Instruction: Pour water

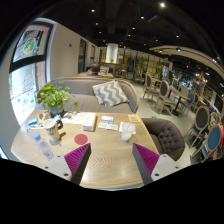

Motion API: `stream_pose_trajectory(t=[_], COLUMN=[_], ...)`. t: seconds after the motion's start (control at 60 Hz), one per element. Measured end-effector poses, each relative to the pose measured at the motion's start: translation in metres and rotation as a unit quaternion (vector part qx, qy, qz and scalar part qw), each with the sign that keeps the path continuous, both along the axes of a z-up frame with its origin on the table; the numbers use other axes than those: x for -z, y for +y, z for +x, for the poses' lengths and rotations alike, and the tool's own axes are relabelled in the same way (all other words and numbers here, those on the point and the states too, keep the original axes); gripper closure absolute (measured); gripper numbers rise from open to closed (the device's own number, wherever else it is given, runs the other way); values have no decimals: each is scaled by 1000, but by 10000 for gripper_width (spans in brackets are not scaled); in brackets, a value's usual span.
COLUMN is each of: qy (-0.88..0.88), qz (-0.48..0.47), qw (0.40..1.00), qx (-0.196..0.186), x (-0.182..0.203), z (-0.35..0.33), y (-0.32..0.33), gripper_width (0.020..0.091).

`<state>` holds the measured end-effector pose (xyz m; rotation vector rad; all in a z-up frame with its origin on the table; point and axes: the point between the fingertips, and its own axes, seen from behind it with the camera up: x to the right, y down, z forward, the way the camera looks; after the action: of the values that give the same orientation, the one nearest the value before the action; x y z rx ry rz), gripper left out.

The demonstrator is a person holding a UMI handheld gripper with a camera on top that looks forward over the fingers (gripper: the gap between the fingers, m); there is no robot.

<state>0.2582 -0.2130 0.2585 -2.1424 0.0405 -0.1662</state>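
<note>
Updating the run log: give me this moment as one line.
fingers: open, empty | water bottle: lying on table, ahead-left | cup: upright, beyond fingers | pour: not begun

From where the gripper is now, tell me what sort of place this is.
Probably a café or restaurant lounge: a light wooden table with a potted plant, a grey sofa with a patterned cushion, and more dining chairs beyond. The gripper hangs open above the table.
</note>
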Motion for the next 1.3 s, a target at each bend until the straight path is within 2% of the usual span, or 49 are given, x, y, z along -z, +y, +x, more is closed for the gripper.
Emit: stream_pose_trajectory(t=[0.317,0.467,0.767,1.033,1.217,1.3], qy=[-8,1,27,62,56,45], qz=[-14,-17,-26,10,27,40], qw=[1000,1000,998,996,997,998], qx=[17,19,-47,-64,-42,-34], x=[32,58,110,143,173,182], z=[-4,-33,-179,-285,-302,-300], y=[-24,-46,-82,-21,41,65], gripper_width=[250,249,246,244,244,294])
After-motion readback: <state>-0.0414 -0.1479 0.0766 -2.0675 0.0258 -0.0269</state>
